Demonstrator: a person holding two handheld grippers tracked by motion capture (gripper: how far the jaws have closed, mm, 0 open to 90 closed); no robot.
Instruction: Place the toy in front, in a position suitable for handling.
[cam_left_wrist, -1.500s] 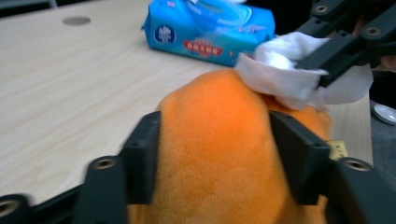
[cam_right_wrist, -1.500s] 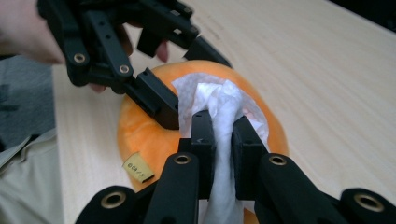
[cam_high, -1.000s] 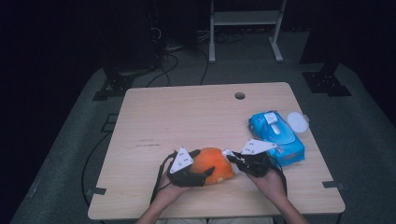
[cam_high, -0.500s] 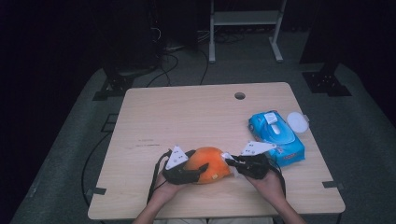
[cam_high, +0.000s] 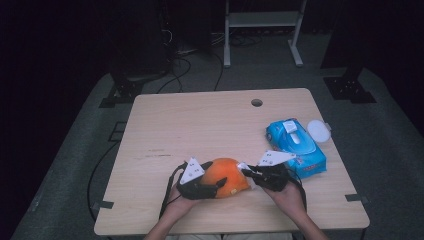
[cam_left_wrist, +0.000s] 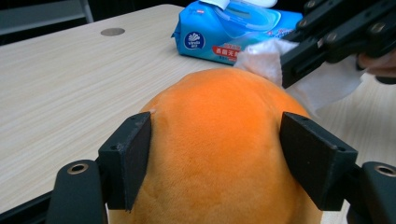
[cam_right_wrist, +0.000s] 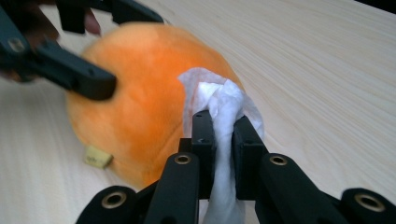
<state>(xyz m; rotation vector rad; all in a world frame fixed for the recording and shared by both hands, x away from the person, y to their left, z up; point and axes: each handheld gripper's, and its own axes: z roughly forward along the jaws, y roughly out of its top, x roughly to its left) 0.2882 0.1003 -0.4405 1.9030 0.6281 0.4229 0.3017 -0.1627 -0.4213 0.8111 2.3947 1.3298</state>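
Observation:
An orange plush toy (cam_high: 227, 176) lies near the table's front edge, between both hands. My left gripper (cam_high: 212, 186) grips it from the left. In the left gripper view the two pads press its sides (cam_left_wrist: 219, 140); these jaws have just been opening a little with the plush still between them. My right gripper (cam_high: 248, 172) is shut on a crumpled white wipe (cam_right_wrist: 219, 100). The wipe touches the plush's right side (cam_right_wrist: 140, 102). In the right gripper view a small tan tag (cam_right_wrist: 98, 156) sticks out at the plush's base.
A blue pack of wet wipes (cam_high: 295, 142) lies just right of my right hand, its flap open, beside a round white lid (cam_high: 318, 131). A cable hole (cam_high: 256, 102) sits near the table's (cam_high: 200, 125) far edge. Stands and cables are on the dark floor beyond.
My left gripper has shifted slightly left around the plush, so more of its orange top shows. The right gripper with the wipe has stayed against the plush.

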